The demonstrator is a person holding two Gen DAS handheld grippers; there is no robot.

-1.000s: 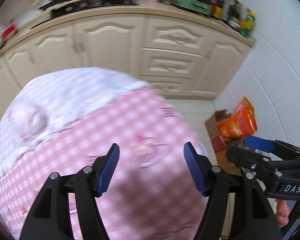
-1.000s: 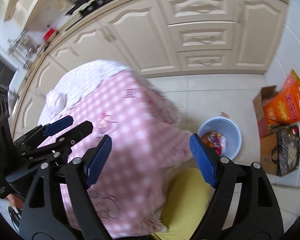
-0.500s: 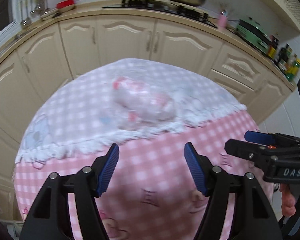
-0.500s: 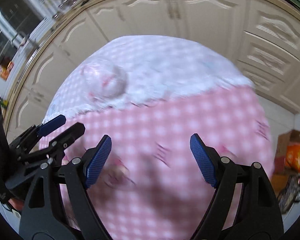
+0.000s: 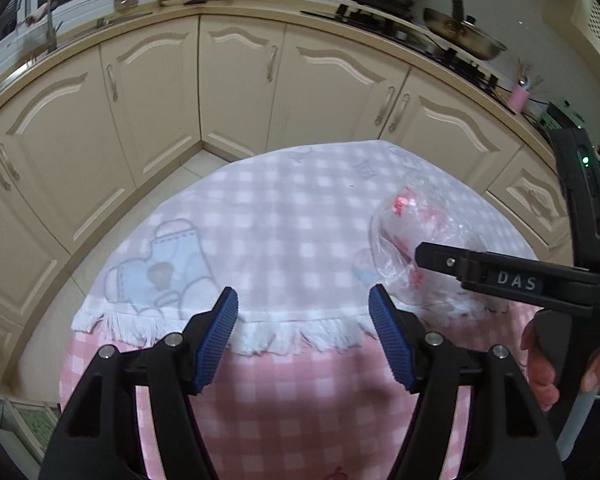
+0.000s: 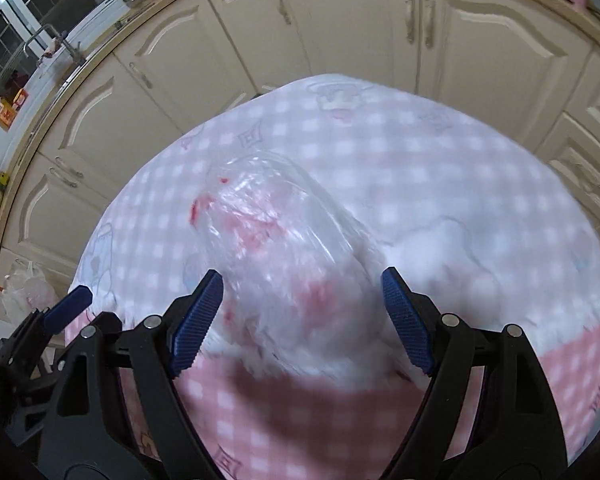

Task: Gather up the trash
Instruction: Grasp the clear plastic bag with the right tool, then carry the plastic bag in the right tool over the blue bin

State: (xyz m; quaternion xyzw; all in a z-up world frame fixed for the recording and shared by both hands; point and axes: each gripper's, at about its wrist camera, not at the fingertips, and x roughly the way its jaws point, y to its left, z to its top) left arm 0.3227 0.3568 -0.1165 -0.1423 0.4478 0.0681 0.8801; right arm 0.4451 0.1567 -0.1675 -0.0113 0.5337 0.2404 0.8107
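Right hand-held gripper (image 6: 302,314) hangs spread over a crumpled clear plastic bag (image 6: 276,248) lying on the checked cloth of the desk (image 6: 440,152), the bag's near end between its blue pads but, as far as can be seen, untouched. Left hand-held gripper (image 5: 304,338), also spread and empty, waits over the cloth's fringe, the bag at its two o'clock. Thin film with red print (likely feather-light, limp and slippery) should crush easily; a pinch across the bunched middle looks the surest hold.
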